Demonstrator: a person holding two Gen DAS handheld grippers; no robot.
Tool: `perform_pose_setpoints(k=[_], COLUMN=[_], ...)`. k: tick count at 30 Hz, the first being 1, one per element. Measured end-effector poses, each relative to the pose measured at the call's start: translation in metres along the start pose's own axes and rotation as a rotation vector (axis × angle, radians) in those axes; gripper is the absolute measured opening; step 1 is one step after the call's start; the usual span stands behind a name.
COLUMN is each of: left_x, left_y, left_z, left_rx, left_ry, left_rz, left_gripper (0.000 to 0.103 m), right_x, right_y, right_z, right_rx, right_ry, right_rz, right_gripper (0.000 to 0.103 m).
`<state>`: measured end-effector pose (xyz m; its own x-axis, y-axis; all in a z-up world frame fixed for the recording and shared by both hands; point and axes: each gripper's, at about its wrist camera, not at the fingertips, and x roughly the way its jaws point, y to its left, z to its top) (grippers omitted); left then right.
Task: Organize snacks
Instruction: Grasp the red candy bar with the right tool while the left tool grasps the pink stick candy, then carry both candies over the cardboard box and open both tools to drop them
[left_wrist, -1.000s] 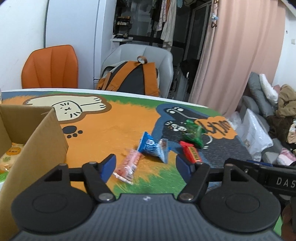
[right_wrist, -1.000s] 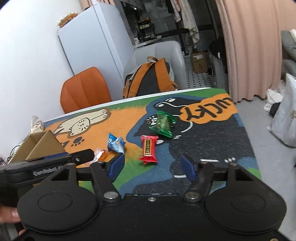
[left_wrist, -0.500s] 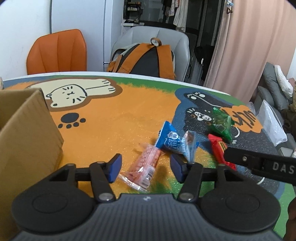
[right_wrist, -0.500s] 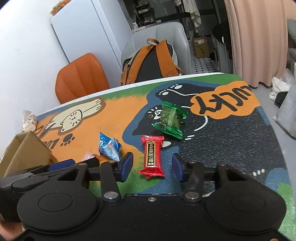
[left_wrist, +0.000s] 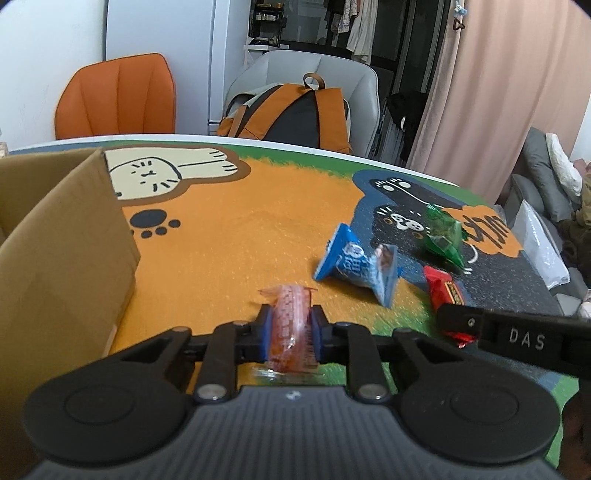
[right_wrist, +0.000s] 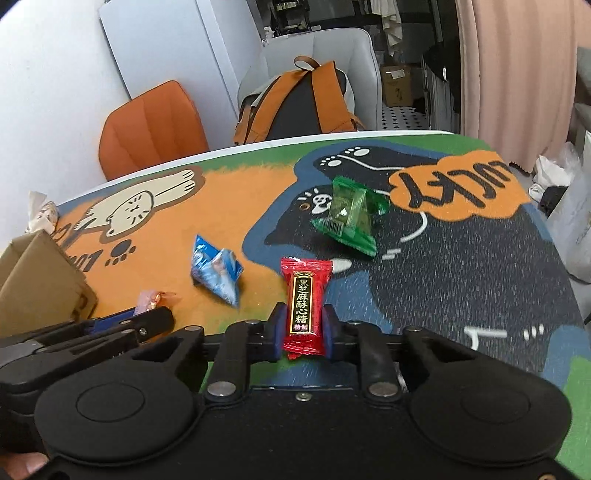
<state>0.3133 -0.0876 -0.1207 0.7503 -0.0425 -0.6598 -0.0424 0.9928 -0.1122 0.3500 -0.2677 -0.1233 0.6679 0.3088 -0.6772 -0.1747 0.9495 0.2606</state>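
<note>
My left gripper (left_wrist: 290, 325) is shut on a pink clear-wrapped snack (left_wrist: 289, 322) that lies on the orange part of the table mat. My right gripper (right_wrist: 303, 325) is shut on a red candy bar with gold lettering (right_wrist: 303, 302). A blue snack packet (left_wrist: 354, 264) (right_wrist: 218, 271) and a green clear packet (left_wrist: 443, 238) (right_wrist: 349, 218) lie loose on the mat beyond the fingers. The red candy bar (left_wrist: 443, 291) also shows in the left wrist view, partly behind the right gripper's finger. In the right wrist view the pink snack (right_wrist: 151, 300) peeks out by the left gripper.
An open cardboard box (left_wrist: 62, 251) (right_wrist: 40, 280) stands at the left, close to my left gripper. The cartoon cat mat (right_wrist: 461, 266) covers the table. Beyond the far edge stand an orange chair (left_wrist: 118, 98), a grey chair with an orange backpack (left_wrist: 295, 110) and a pink curtain (left_wrist: 498, 85).
Both grippers came down and forward toward the mat and closed from wide open, the left onto the pink snack, the right onto the red candy bar.
</note>
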Motion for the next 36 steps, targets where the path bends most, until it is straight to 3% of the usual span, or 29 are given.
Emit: perform_pose_setpoints(k=[8, 23, 36], left_x=[-0.028, -0.110, -0.181], left_y=[-0.004, -0.001, 0.017], left_z=[-0.014, -0.037, -0.040], left_rx=[0.008, 0.008, -0.012], left_ry=[-0.009, -0.104, -0.181], left_rz=[-0.046, -0.091, -0.101], left_gripper=[0.017, 0.017, 0.017], right_x=[-0.034, -0.105, -0.162], right_y=[-0.008, 0.010, 0.037], right_z=[-0.021, -0.054, -0.057], right_rx=[0.066, 0.070, 0.045], right_ry=[-0.047, -0.142, -0.222], right_rz=[0.012, 0.038, 0.062], right_gripper=[0.021, 0.021, 0.021])
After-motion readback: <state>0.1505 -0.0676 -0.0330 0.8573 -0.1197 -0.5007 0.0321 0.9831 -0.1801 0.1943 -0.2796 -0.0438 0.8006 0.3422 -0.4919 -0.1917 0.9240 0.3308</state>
